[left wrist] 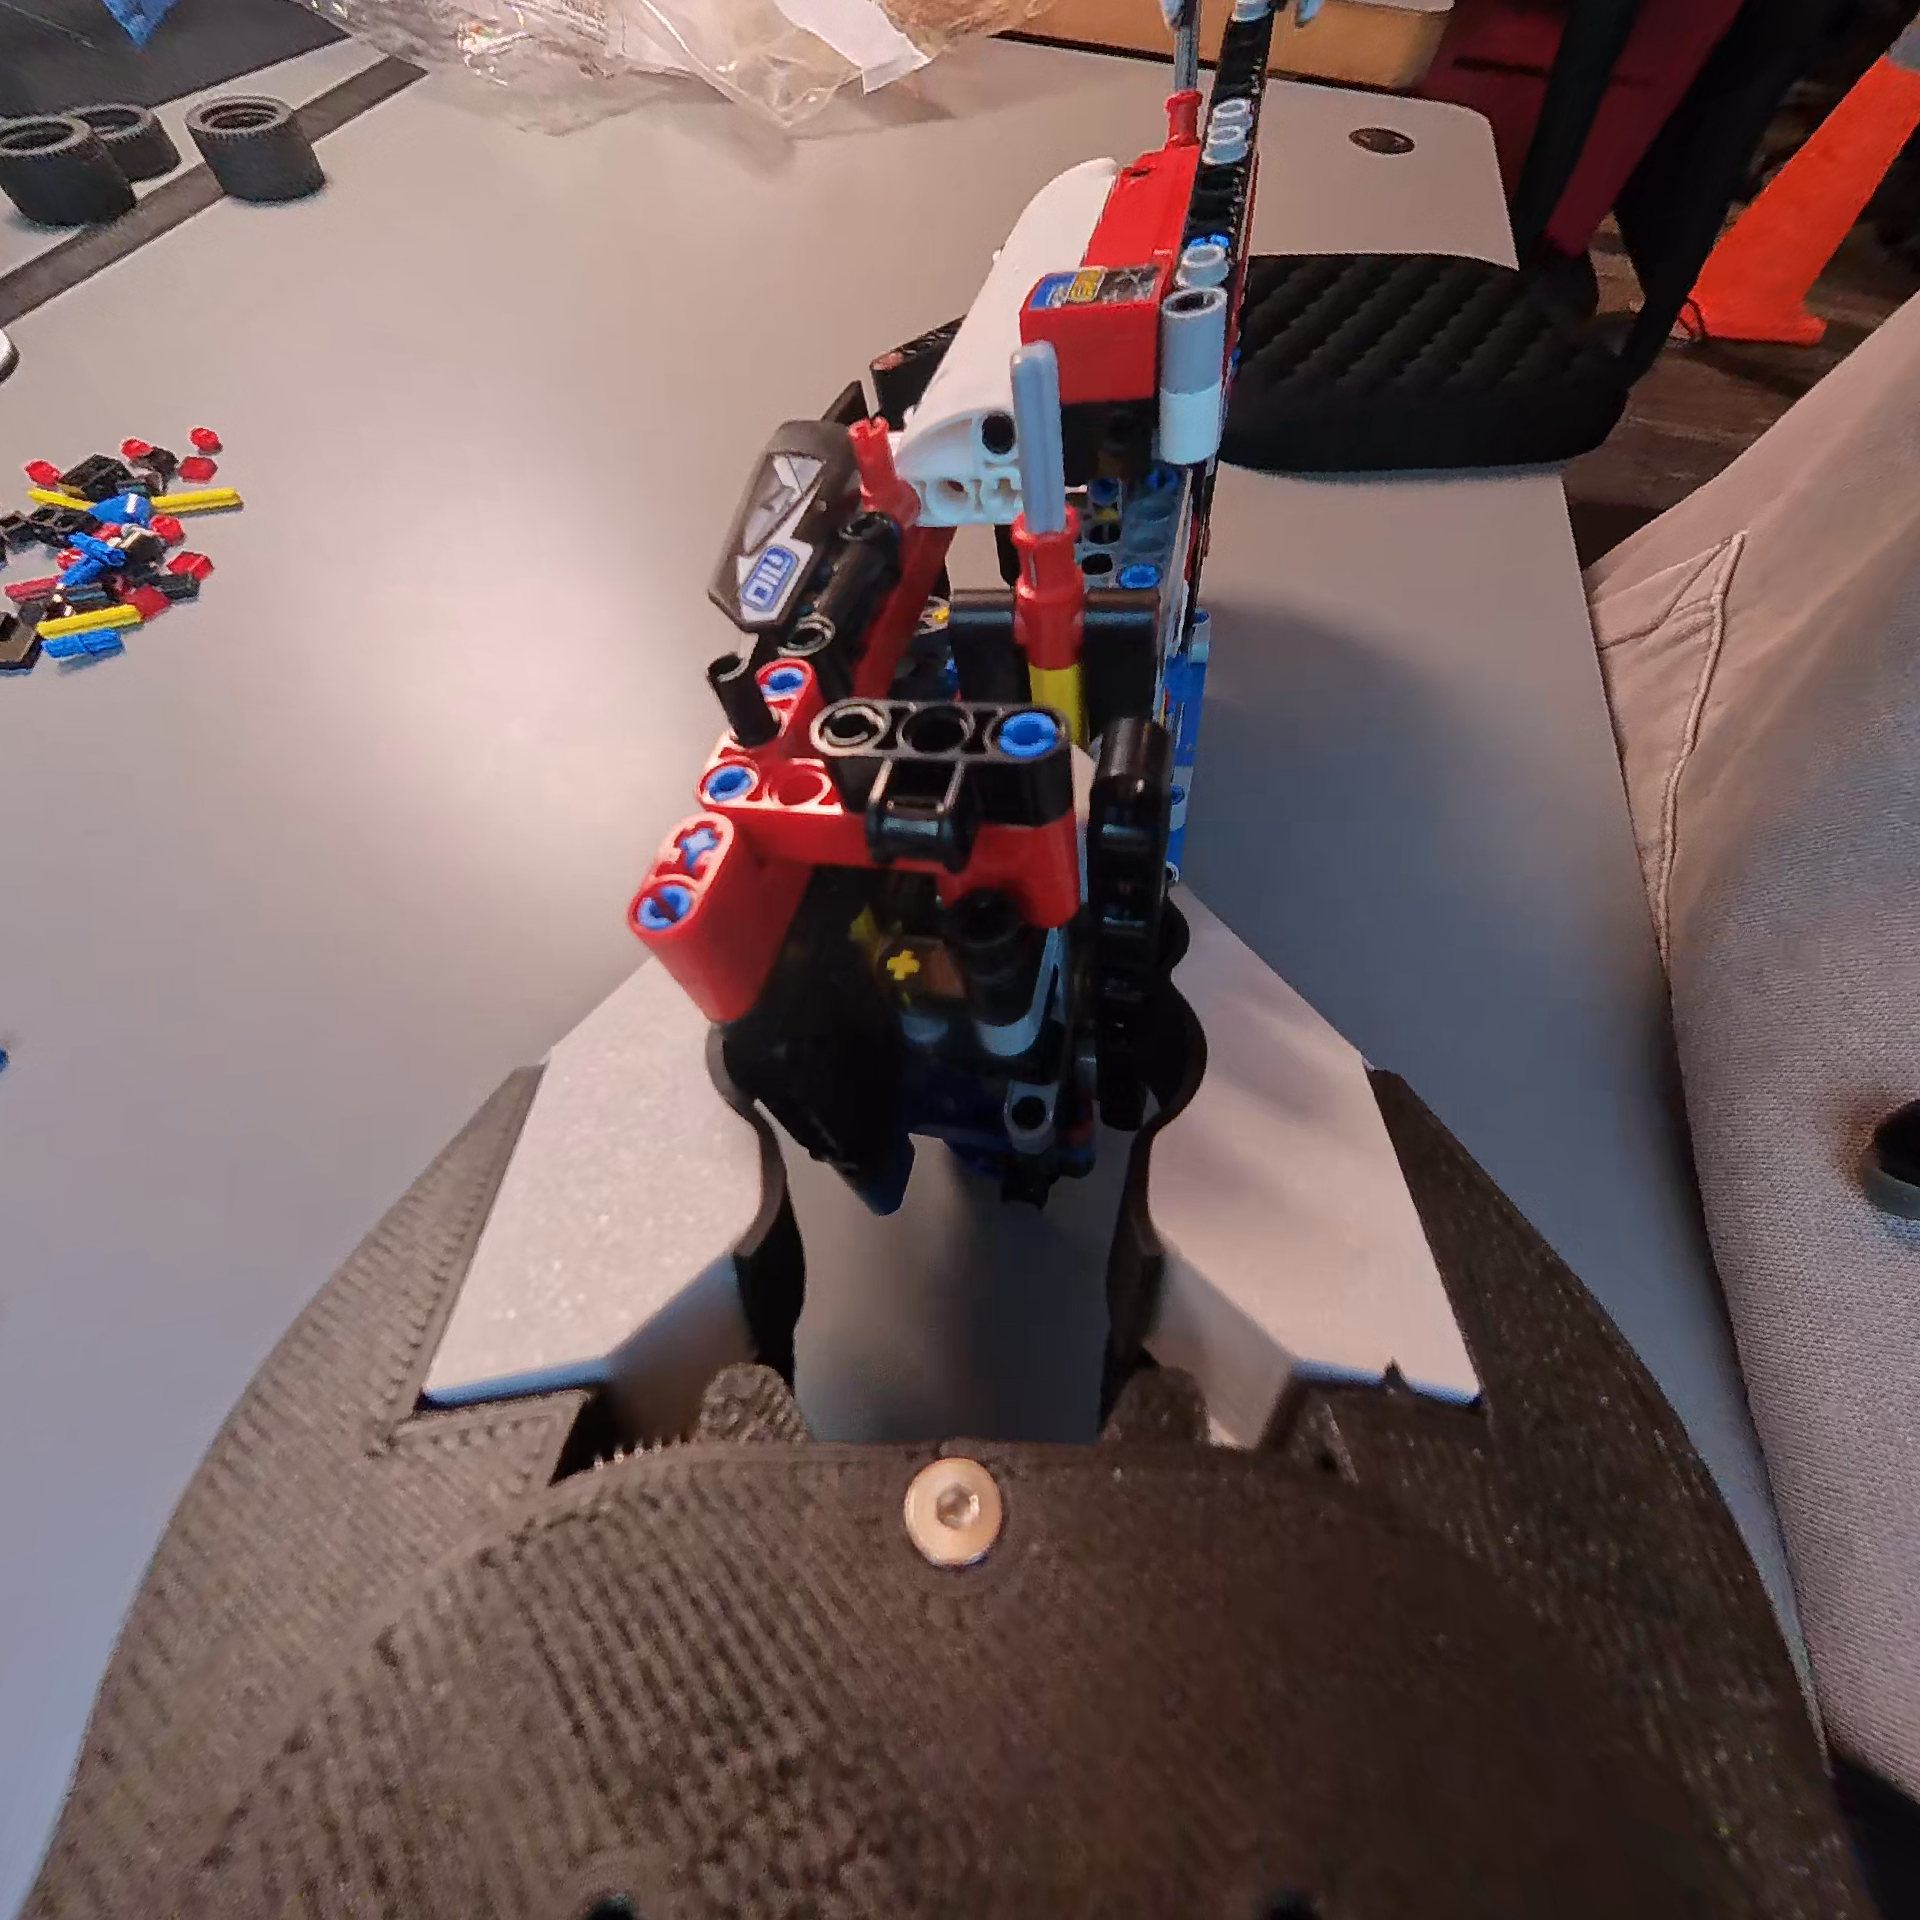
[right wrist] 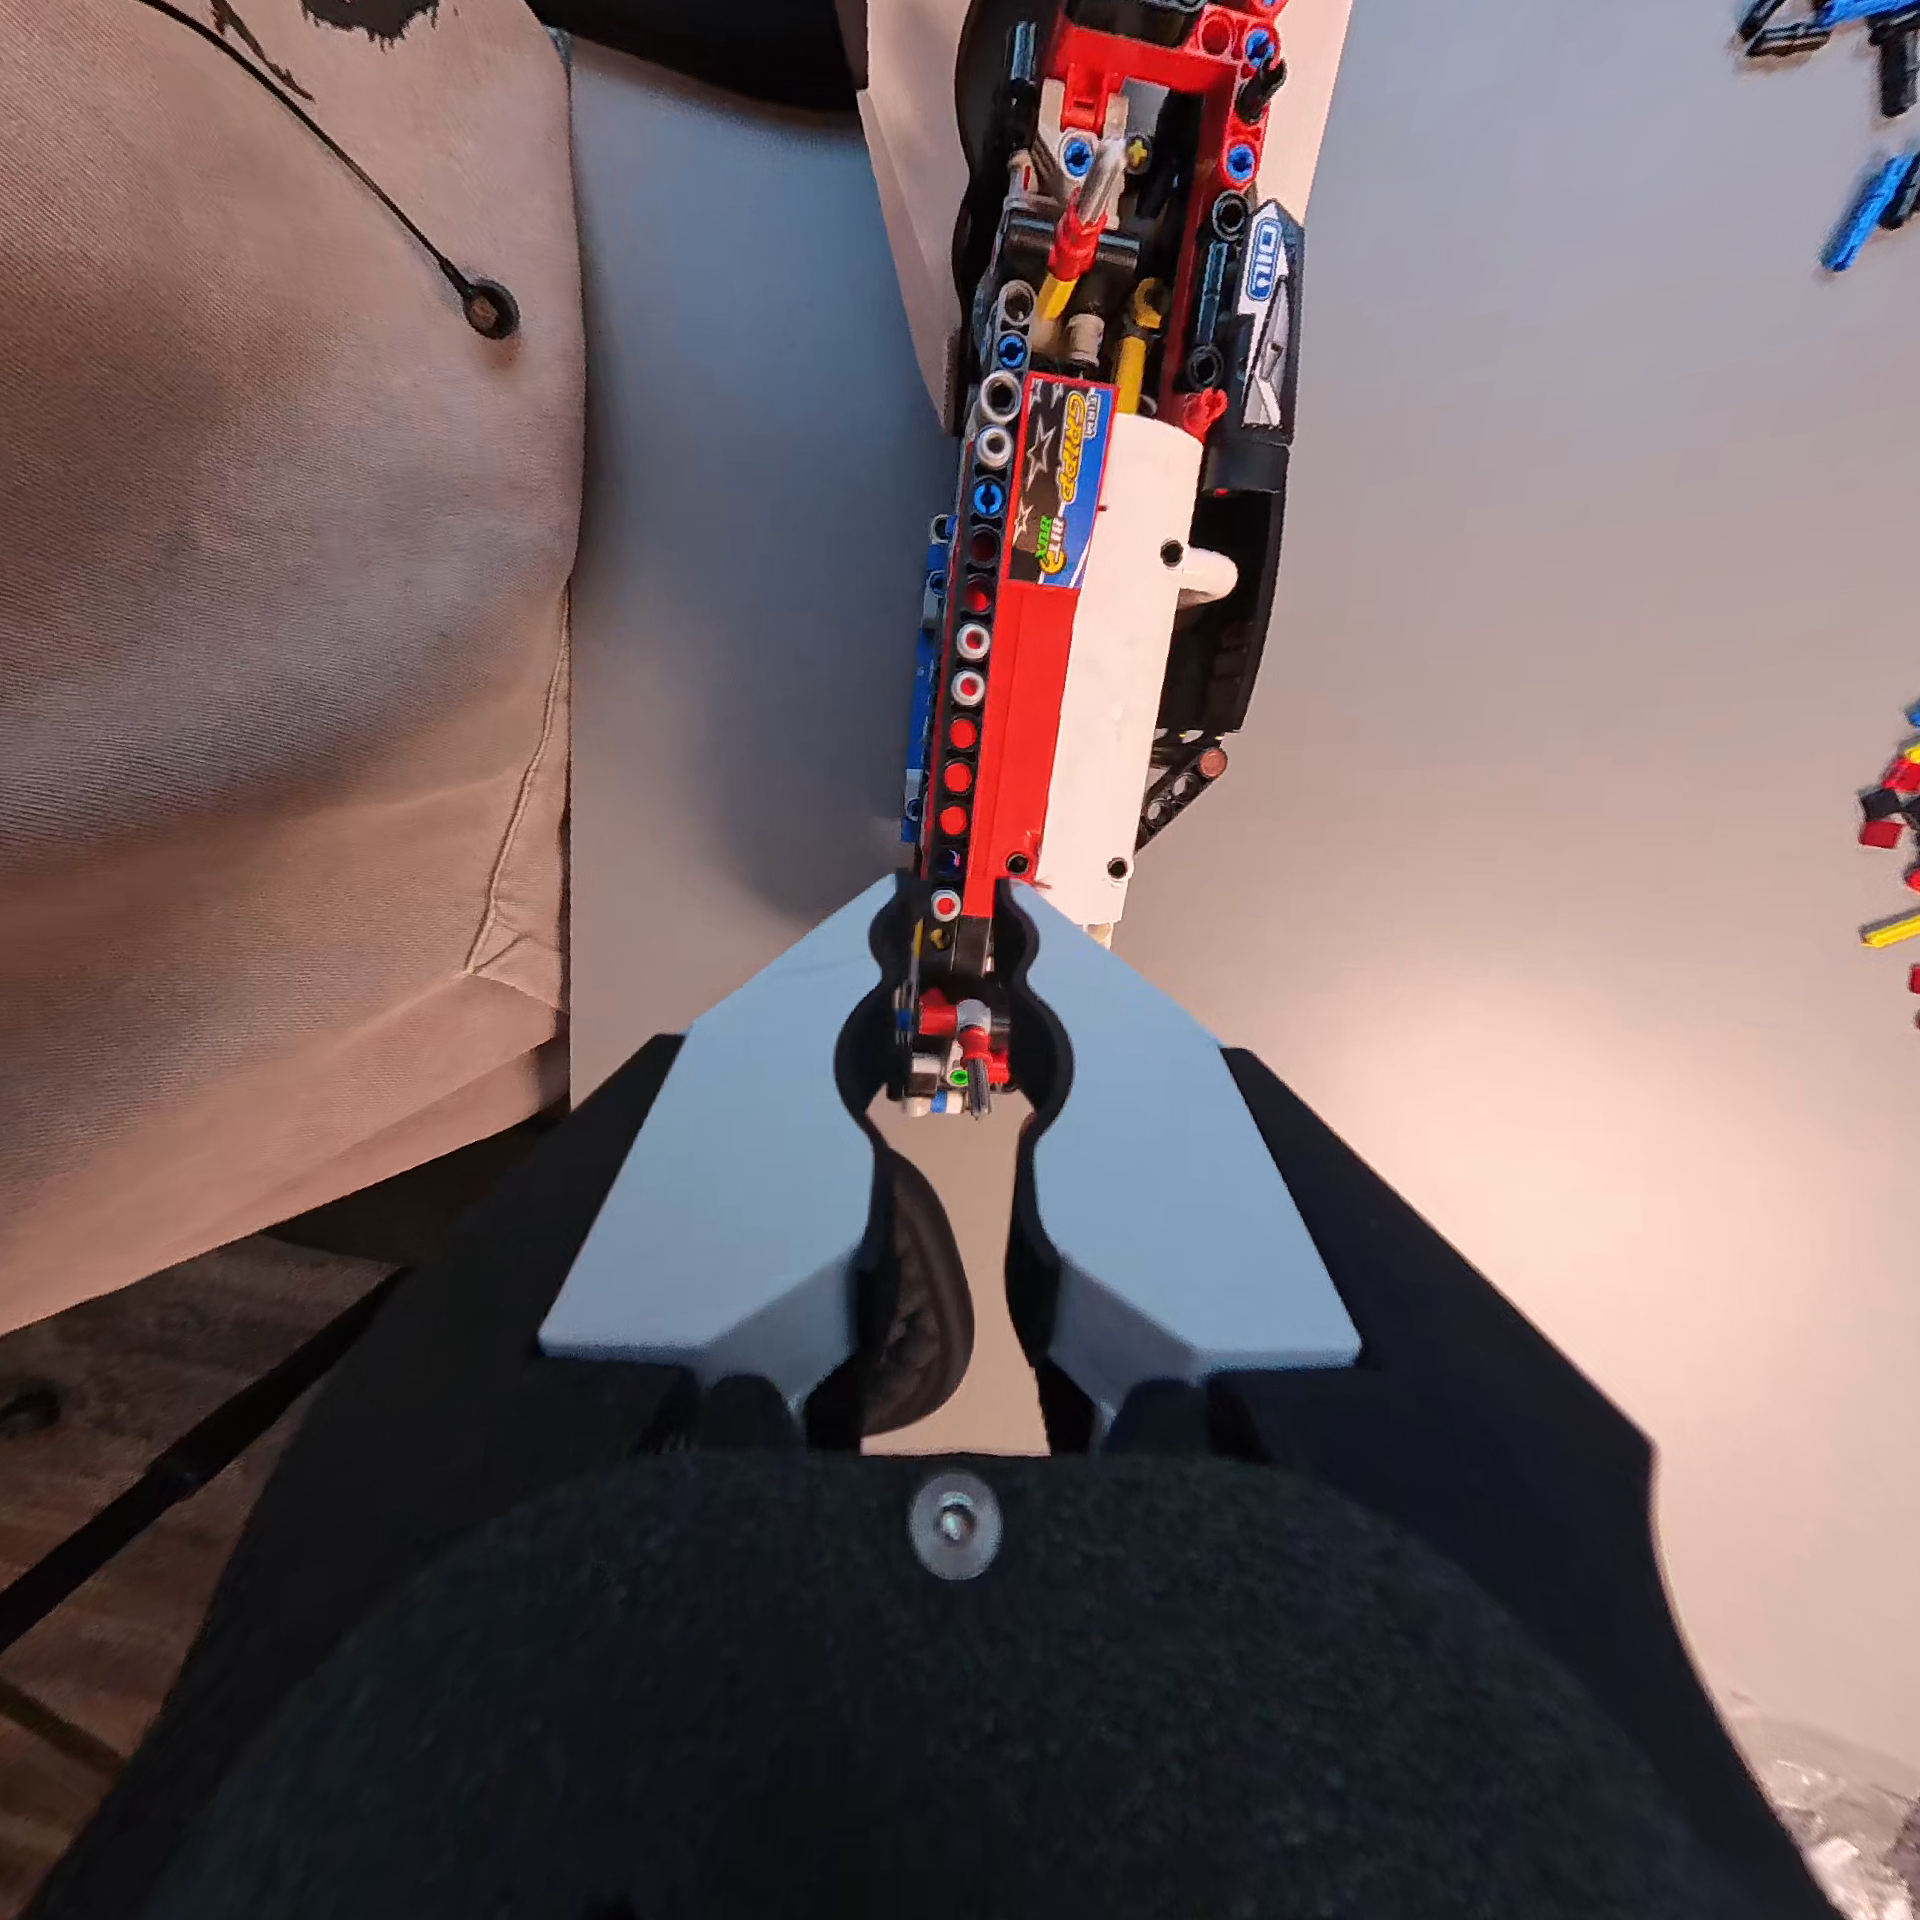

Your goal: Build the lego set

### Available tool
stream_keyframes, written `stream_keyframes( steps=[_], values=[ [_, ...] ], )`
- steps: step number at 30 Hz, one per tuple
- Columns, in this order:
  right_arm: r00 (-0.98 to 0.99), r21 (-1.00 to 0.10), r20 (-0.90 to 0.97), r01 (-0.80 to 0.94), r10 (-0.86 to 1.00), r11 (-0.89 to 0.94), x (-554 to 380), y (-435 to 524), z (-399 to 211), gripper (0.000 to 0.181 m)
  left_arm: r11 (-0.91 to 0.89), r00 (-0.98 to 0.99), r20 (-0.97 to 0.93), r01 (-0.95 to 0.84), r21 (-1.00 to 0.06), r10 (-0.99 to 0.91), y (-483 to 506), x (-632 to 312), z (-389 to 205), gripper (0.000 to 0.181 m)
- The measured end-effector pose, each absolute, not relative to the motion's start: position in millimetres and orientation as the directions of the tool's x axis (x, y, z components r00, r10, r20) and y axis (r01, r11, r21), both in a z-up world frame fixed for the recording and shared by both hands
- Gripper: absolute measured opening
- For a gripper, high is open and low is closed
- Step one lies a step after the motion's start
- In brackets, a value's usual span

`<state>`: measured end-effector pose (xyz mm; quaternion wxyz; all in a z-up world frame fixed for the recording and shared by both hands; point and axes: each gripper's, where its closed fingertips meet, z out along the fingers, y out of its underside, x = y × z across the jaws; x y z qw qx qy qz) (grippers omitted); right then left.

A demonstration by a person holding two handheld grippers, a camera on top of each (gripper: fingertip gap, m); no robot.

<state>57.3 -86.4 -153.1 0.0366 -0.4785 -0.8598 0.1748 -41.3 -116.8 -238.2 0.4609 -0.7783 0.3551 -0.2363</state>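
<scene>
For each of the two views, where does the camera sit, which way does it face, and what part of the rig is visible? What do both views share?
Left wrist view: sits behind the left gripper, facing across the grey table toward black tyres; its fingers clamp the lego model.
Right wrist view: sits behind the right gripper, facing along the lego model; its fingers clamp the model's near end.
Shared: the model, held at opposite ends, the table, and the loose pieces.

The lego model (left wrist: 997,644) runs past the top edge, its far end hidden.
</scene>
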Motion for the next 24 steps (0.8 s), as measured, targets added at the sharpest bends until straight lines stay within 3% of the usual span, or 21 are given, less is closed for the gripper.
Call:
stream_keyframes(
  steps=[1,5,8,24],
  values=[
    [-0.541,-0.328,-0.11,0.812,0.834,0.483,58.6,-87.2,-153.8,0.015,-0.318,0.637,0.034,-0.338,-0.886,-0.77,-116.8,-41.3,-238.0,0.07],
    [-0.555,-0.31,-0.11,0.808,0.825,0.502,60.8,-90.9,-159.2,0.021,-0.312,0.639,0.024,-0.343,-0.886,-0.769,-116.7,-41.3,-237.8,0.07],
    [-0.553,-0.314,-0.09,0.805,0.828,0.503,58.3,-90.3,-160.1,0.005,-0.31,0.639,0.021,-0.344,-0.886,-0.769,-116.6,-41.2,-237.7,0.07],
    [-0.513,-0.233,-0.056,0.841,0.857,0.488,66.4,-98.3,-165.3,0.004,-0.264,0.639,-0.047,-0.382,-0.886,-0.768,-118.3,-38.3,-235.8,0.07]
  ],
)
